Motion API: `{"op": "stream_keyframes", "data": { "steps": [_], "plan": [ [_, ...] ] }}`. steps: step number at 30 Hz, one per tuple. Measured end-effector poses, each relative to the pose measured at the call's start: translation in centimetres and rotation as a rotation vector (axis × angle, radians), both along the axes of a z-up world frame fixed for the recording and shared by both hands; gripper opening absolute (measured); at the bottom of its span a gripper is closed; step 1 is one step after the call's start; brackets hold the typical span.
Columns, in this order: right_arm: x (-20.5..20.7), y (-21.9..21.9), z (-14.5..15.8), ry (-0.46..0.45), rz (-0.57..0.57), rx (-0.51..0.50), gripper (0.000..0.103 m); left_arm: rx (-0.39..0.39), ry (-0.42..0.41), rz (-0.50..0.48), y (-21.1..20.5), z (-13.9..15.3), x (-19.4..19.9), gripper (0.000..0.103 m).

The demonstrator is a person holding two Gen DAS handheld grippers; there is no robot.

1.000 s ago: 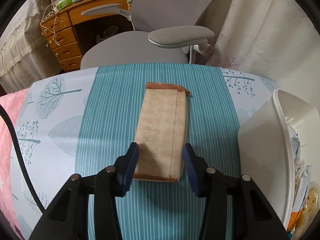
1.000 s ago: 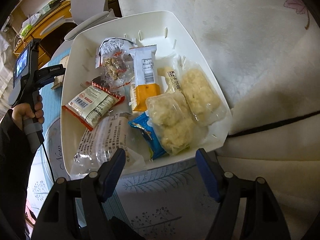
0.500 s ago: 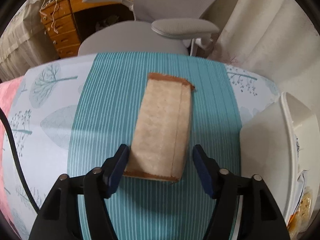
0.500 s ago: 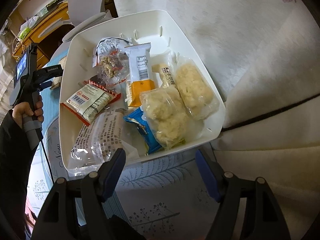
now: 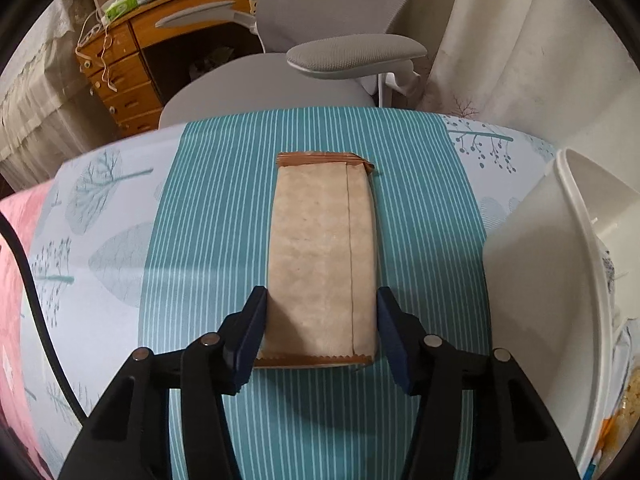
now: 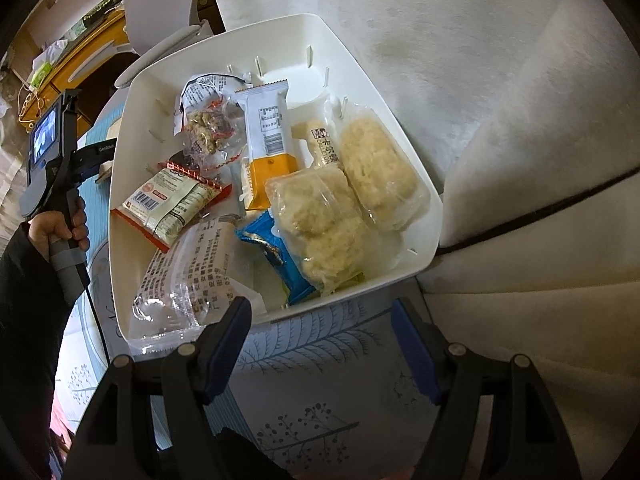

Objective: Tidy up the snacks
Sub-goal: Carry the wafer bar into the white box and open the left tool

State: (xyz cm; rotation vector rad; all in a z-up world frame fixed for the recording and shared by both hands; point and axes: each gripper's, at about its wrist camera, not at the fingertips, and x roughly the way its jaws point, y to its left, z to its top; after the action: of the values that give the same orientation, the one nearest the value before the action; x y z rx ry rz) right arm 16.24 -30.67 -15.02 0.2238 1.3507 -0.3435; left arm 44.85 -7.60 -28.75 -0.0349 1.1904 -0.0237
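Observation:
A tan snack pack with brown crimped ends lies lengthwise on the teal striped cloth. My left gripper straddles its near end. The jaws are closing, with the blue pads close beside the pack's sides but not squeezing it. A white bin holds several snacks: an orange-and-white bar, a red-edged packet, a blue packet and clear packs of pale crisps. My right gripper hovers open over the bin's near rim, holding nothing.
The bin's outer wall stands right of the pack. A grey office chair and wooden drawers lie beyond the table's far edge. A black cable runs down the left. A hand holds the left gripper's handle.
The left jaws let go of the tan pack, spread wide, then came back in around its near end. The pack still lies flat. The right gripper has barely moved.

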Motion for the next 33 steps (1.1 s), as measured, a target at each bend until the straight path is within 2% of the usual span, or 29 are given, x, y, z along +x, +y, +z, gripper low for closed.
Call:
{"op": "stream_keyframes", "data": {
  "steps": [10,19,27,33],
  "plan": [
    [0.1,-0.2,0.7,-0.033,0.037,0.036,0.073,-0.027,0.033,0.038,0.8,1.7,-5.2,0.052],
    [-1.0,-1.9,2.4,-0.093,0.082,0.059,0.073,-0.079,-0.012,0.094,0.0,6.9,-11.1,0.052],
    [-1.9,-4.1,3.4,-0.124,0.127,0.092,0.073,-0.17,-0.078,0.083,-2.9,11.9,-15.3,0.052],
    [-2.5,-5.8,4.1,-0.151,0.162,0.096,0.073,-0.268,-0.11,0.053,-6.7,13.6,-17.4,0.052]
  ]
}}
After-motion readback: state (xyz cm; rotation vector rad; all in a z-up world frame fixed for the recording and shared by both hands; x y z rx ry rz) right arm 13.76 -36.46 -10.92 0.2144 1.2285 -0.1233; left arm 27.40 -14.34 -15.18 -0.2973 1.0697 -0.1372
